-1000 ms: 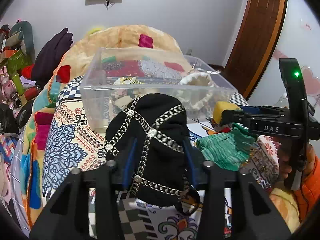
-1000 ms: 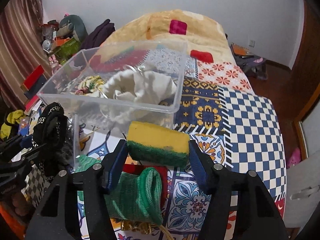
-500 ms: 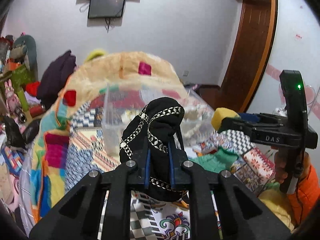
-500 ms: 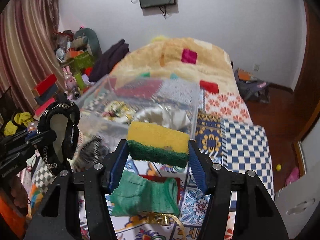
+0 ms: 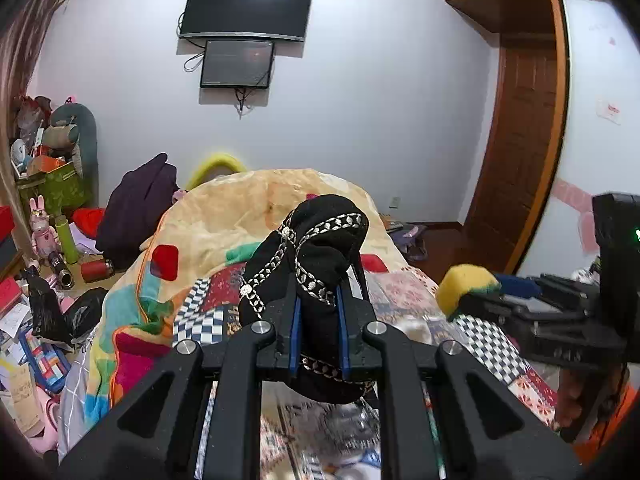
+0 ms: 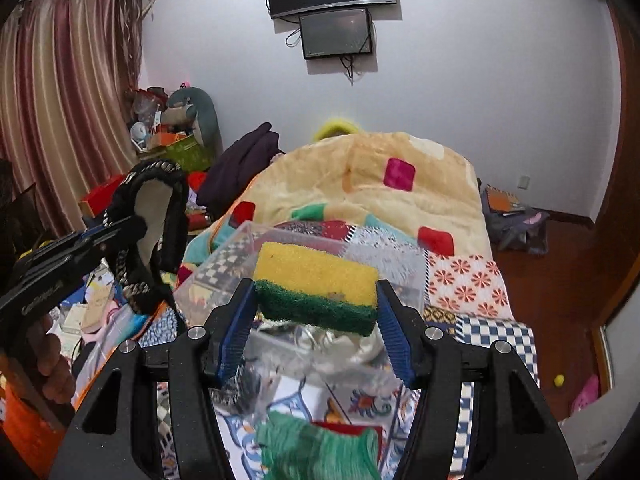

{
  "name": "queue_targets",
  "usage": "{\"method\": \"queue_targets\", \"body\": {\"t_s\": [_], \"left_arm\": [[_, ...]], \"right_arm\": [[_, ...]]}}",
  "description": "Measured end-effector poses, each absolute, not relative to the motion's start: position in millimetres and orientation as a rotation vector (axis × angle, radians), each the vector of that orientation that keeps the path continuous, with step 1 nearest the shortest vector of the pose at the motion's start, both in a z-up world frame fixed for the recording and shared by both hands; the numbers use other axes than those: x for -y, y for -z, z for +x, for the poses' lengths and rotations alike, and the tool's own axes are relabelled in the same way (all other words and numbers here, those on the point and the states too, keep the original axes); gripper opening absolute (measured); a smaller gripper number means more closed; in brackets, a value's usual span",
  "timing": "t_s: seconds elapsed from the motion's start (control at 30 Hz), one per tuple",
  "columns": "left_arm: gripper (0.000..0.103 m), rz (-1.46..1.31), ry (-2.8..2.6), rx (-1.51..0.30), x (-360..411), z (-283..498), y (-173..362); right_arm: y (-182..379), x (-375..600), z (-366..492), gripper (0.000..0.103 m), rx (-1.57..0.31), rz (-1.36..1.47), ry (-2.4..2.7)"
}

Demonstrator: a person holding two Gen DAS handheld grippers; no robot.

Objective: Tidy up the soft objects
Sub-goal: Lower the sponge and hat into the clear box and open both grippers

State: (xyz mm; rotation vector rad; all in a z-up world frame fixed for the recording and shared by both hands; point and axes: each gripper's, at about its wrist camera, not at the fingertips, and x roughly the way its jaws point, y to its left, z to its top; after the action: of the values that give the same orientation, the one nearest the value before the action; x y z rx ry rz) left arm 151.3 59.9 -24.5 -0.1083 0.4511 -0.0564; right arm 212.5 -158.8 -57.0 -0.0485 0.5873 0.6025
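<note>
Your left gripper is clamped on the black studded hat, and your right gripper pinches the sponge above the clear bin. That hat flops over, so it could snag the rim when dropped.

Left wrist view: looks forward along the left hand-held gripper, close behind its fingers, level toward the far white wall and its two black wall-mounted screens. Right wrist view: same manner behind the right hand-held gripper, tilted slightly down over the patchwork-quilted bed. Shared by both: wall, screens, peach blanket mound, and each other's gripper at frame edge, right one in the left view, left one in the right view.
</note>
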Motion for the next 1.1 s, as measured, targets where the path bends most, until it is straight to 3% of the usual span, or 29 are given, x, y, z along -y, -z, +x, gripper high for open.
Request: {"method": "queue_targets", "body": {"t_s": [0.63,0.93,1.1], "left_arm": [[0.015,-0.087,0.052,-0.646,-53.3,239.4,102.5],[0.032,-0.122,0.095,-0.678,-50.9,234.2,99.0],[0.049,-0.112,0.102,-0.620,-48.3,213.7,74.9]], "right_arm": [[119.6,104.6,258.9,0.058,-0.731,-0.159,-0.626],[107.9,113.9,253.2,0.069,-0.721,-0.168,-0.598],[88.7,128.2,248.4,0.074,-0.689,-0.123,-0.592]]}}
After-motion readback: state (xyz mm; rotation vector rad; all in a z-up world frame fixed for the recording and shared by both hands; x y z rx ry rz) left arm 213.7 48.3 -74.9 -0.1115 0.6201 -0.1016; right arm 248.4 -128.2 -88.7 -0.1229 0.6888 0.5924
